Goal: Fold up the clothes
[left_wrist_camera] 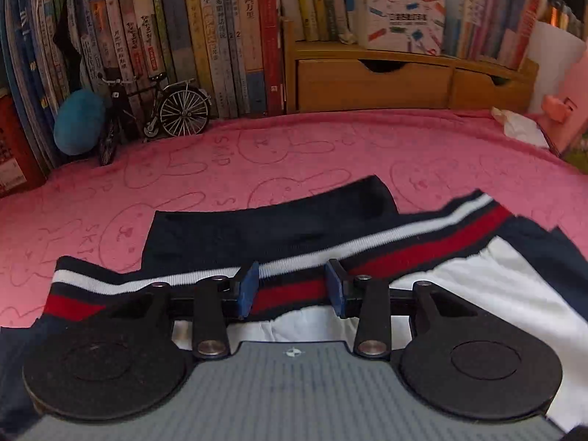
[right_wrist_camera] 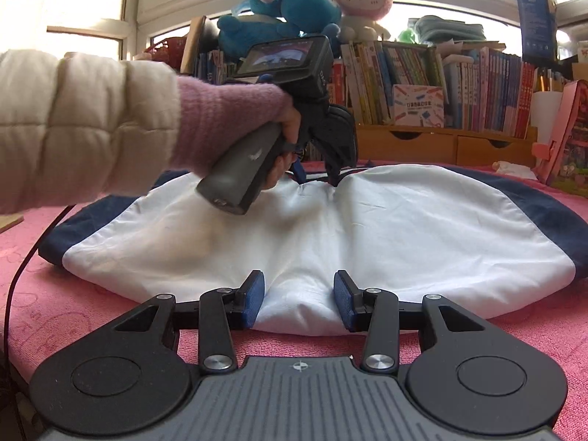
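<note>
We're mid-fold on a navy/white jacket lying spread on the pink blanket, white lining up. Behind it: bookshelf w/ a toy bike in front.

Left tongs: we're holding them over the striped hem band at the jacket's far edge. Jaws are standing apart, band running between the blue pads, but pads aren't pressing it, so no grip. The right view is showing the same left tongs tilted down at the far edge, hand on the handle, cream sleeve w/ pink cuff.

Right tongs: we're keeping them at the near edge, jaws apart, w/ a bulge of white lining between the pads. Can't tell for sure if pads are pinching it; looks more like straddling than clamping.

Step, as we're judging it: placing/smoothing the far hem after a fold, or setting up for the next one. Jacket isn't compact yet; sides are spreading wide.

Next move prob. calls for: both tongs closing on fabric edges, then bringing one side over the centre w/o dragging the layer under it. Risk: pinching only the lining, not the full thickness.
</note>
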{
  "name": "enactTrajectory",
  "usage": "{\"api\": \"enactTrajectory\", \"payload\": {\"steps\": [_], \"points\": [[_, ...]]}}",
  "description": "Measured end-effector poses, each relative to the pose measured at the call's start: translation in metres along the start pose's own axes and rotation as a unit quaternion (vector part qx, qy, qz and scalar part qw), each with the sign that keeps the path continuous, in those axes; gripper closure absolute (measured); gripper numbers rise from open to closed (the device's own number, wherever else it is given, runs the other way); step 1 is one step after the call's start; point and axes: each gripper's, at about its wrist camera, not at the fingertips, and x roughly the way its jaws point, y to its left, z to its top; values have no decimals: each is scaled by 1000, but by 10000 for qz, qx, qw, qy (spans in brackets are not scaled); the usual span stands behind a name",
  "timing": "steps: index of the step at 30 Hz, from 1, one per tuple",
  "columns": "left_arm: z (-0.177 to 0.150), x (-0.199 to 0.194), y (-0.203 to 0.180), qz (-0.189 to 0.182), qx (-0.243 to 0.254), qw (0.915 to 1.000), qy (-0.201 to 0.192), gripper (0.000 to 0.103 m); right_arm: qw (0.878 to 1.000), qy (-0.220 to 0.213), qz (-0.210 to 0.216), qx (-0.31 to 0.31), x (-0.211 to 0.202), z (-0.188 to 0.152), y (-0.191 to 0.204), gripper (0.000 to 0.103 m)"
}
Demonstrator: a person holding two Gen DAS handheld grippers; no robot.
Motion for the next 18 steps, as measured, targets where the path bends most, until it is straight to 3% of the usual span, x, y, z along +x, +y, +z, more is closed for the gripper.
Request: {"api": "enactTrajectory", "payload": {"steps": [3, 8, 13, 16, 18], "points": [[4, -15, 4, 50, -191, 9998, -50, 66, 10000, -1, 12, -3, 1, 0, 0, 61], [-32, -82, 6, -207, 327, 9992, -140, 66, 10000, -20, 30, 14, 1, 0, -1, 61], [-85, -154, -6, -735, 358, 9959, 376, 70, 10000, -35, 29, 49, 2, 0, -1, 61], [-99, -154, -22, -697, 784, 9921, 690, 70, 10000, -25, 28, 45, 2, 1, -1, 61], [-103, -134, -27, -516, 920, 9895, 992, 75, 10000, 3, 24, 31, 3, 1, -1, 61]]}}
